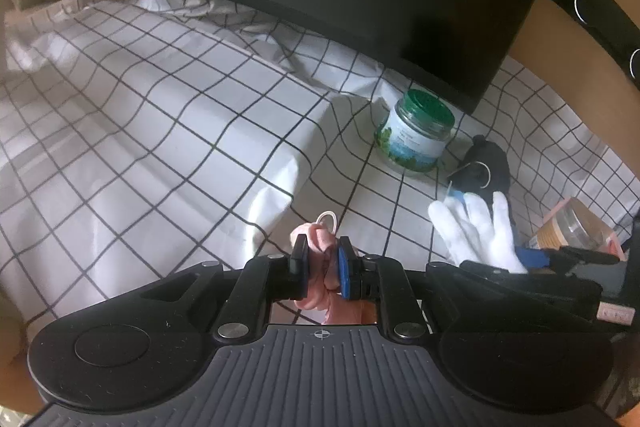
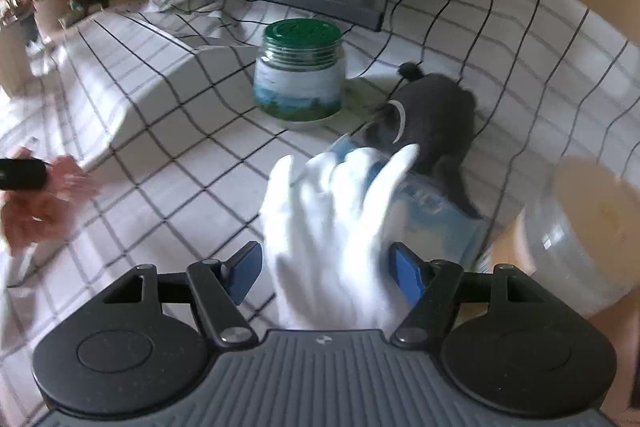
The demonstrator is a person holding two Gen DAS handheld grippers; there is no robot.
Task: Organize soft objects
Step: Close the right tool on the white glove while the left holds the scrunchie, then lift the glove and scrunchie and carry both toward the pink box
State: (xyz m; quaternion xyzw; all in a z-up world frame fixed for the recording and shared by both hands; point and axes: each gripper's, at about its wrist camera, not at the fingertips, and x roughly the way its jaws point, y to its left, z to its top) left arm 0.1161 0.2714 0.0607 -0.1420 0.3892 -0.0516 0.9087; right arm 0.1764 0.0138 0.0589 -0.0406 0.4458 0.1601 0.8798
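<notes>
Left claw point(image 1: 323, 259) pinches pink cloth point(image 1: 320, 239) — right claw point(image 2: 326, 273) wide

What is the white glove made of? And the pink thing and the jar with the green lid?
White glove: looks like soft knit cotton, matte, with limp drooping fingers. Pink thing: thin fabric, probably; it bunches and wrinkles where the left gripper pinches it. Jar: see-through glass or clear plastic, shiny, with a printed label and a ridged green lid that looks like plastic.

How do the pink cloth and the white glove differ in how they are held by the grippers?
The pink cloth is pinched tight in the closed left gripper; the white glove lies between the wide-open fingers of the right gripper. The cloth is bunched; the glove is spread out. Both are soft fabric.
</notes>
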